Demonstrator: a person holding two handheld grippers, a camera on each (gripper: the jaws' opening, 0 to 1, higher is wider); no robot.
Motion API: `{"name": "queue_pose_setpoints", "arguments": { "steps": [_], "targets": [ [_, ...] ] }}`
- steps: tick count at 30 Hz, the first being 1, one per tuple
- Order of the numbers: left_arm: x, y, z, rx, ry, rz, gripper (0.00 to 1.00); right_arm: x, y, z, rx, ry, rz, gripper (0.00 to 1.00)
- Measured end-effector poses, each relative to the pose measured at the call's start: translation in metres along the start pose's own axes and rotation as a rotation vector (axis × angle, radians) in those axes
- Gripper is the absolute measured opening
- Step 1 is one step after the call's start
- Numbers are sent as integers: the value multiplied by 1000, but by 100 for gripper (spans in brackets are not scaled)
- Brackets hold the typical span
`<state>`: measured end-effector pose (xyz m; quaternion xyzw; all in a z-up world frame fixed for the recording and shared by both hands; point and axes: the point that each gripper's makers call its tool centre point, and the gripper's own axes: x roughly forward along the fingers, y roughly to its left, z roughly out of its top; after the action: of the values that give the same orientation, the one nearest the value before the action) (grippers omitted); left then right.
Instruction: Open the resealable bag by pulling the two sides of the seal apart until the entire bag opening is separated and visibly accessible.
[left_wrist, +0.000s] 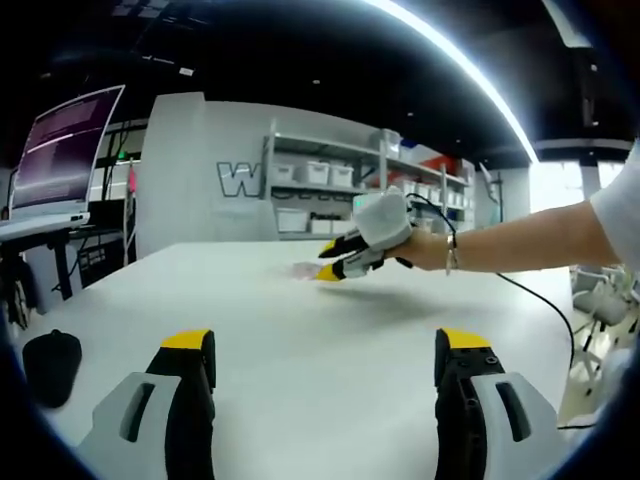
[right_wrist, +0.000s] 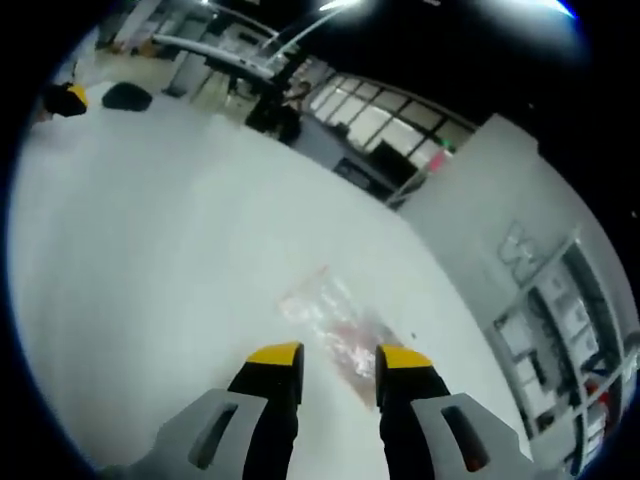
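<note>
The resealable bag (right_wrist: 330, 325) lies flat on the white table (right_wrist: 150, 250), a clear, crinkled pouch with something pale and pinkish inside that cannot be made out through the glare of the plastic. In the right gripper view it sits just ahead of the right gripper (right_wrist: 340, 362), whose yellow-tipped jaws stand apart with the near end of the bag showing in the gap between them; whether the tips touch the plastic cannot be told, and they are not pinching it. The bag's seal is hard to pick out, so whether any part of the opening is parted cannot be judged. In the left gripper view the bag (left_wrist: 305, 270) is only a faint, glassy patch far across the table, just beside the yellow tips of the right gripper (left_wrist: 335, 262), which a person's hand (left_wrist: 425, 250) holds, a bracelet at the wrist and a black cable trailing from it. The left gripper (left_wrist: 325, 355) hovers low over the near part of the table with its jaws spread wide and nothing between them, well apart from the bag. A dark rounded object (left_wrist: 50, 365) rests on the table at the left edge, partly cut off. Shelves with white bins (left_wrist: 320, 175) stand beyond the table, their contents not visible.
</note>
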<state>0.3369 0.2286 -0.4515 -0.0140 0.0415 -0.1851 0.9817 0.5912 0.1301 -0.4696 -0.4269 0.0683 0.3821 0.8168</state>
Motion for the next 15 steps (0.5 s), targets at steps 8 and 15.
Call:
{"name": "queue_pose_setpoints", "arguments": {
  "steps": [8,15],
  "targets": [
    [1,0,-1,0,1,-1,89,5,3,1,-36,6,10,27],
    [0,3,-2,-7,2,4,89,9,5,2,-66,2,24,27]
  ]
}}
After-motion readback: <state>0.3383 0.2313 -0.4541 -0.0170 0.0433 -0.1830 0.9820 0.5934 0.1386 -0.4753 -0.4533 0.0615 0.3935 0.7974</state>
